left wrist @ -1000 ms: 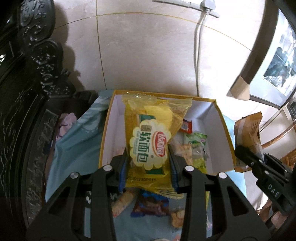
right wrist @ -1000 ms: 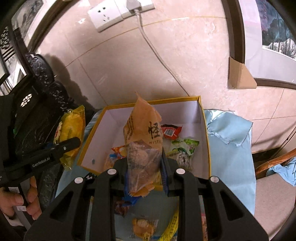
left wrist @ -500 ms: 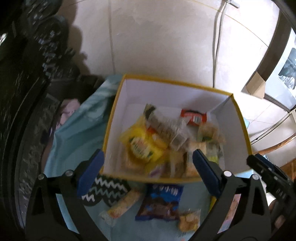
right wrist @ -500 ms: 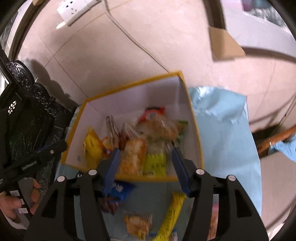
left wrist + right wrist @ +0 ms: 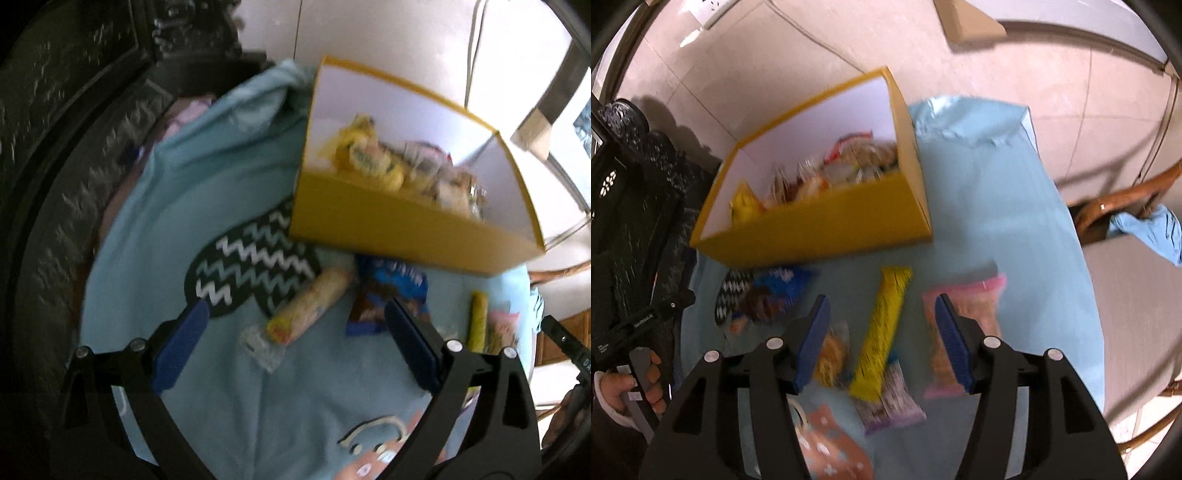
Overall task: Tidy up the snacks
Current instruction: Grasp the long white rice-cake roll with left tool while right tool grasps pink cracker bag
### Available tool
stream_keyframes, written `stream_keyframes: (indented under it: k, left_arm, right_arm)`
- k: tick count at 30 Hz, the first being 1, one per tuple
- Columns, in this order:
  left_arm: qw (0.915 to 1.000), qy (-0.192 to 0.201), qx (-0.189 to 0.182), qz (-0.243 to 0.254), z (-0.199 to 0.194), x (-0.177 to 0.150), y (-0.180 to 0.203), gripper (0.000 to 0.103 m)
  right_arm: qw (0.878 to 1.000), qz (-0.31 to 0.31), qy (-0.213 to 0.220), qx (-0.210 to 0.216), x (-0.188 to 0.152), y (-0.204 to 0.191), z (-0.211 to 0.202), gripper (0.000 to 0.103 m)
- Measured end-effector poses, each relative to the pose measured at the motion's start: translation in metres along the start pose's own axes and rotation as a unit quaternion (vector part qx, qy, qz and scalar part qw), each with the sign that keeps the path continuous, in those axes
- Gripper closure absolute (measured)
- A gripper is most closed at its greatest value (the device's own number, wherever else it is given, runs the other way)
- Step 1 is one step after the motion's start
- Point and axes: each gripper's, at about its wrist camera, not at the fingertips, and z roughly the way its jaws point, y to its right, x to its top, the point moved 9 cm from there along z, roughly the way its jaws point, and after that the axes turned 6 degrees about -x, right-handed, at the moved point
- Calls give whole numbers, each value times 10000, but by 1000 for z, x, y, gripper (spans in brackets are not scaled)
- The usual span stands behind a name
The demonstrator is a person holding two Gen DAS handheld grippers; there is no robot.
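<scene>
Both grippers are seen spread wide with nothing between their blue pads. The left gripper (image 5: pixel 295 332) is held above the light blue cloth (image 5: pixel 177 229) that covers the table, its fingers framing a pale yellow roll-shaped snack (image 5: pixel 314 299) lying just in front of the yellow box (image 5: pixel 399 229). A blue snack packet (image 5: pixel 391 291) is found just beside that roll, toward the right finger, with its far end close to the box's near wall. A black patch with white and teal zigzags (image 5: pixel 251 266) is printed on the cloth (its far end is hidden under the box's near-left corner).

The yellow box, white inside, is set toward the far edge of the cloth and is partly filled with mixed packets, among them a yellow bread packet (image 5: pixel 365 162) near its left wall; the rest are too blurred to be told apart.

The right gripper (image 5: pixel 882 332) is held over the near part of the cloth. A long yellow bar (image 5: pixel 882 332) is seen between its fingers, untouched by either. A pink-edged packet (image 5: pixel 967 314) lies partly behind the right finger, a small orange snack (image 5: pixel 831 350) by the left finger, and a purple-edged packet (image 5: pixel 894 398) under the bar's near end. The left hand (image 5: pixel 628 384) is visible at the left edge, wrapped round its handle.
</scene>
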Motion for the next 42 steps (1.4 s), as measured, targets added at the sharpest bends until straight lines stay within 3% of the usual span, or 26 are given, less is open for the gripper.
stream_keyframes:
  k: [5, 12, 16, 18, 20, 24, 27, 35, 38, 42]
  left_arm:
    - [9992, -280, -12, 276, 25, -23, 3, 6]
    - [9964, -695, 108, 467, 65, -35, 4, 11]
    - [9952, -803, 69, 563, 81, -32, 7, 28]
    - [9935, -840, 397, 663, 90, -30, 1, 35]
    - [9910, -869, 708, 725, 96, -29, -7, 52]
    - [9939, -846, 450, 540, 96, -25, -13, 69]
    - [9939, -867, 381, 558, 94, -28, -15, 75]
    - [9941, -951, 266, 438, 89, -35, -22, 80]
    - [9944, -953, 238, 402, 84, -39, -22, 80]
    - [9952, -887, 139, 394, 79, -40, -18, 83]
  right_arm:
    - [9998, 67, -198, -2, -23, 8, 1, 43]
    - [9995, 140, -274, -21, -26, 14, 4, 43]
    - [9993, 155, -321, -73, -26, 16, 10, 43]
    - [9991, 131, -377, -123, -28, 17, 15, 43]
    - [9988, 63, -410, -277, -30, 20, 20, 43]
    - [9925, -350, -303, -1128, -30, 37, 31, 43]
    - [9862, -654, -366, -1479, -30, 44, 44, 43]
    - [9789, -980, -697, -1654, -36, 50, 89, 41]
    - [9798, -1054, -664, -1561, -36, 48, 84, 53]
    - [9869, -935, -509, -1212, -36, 41, 61, 54]
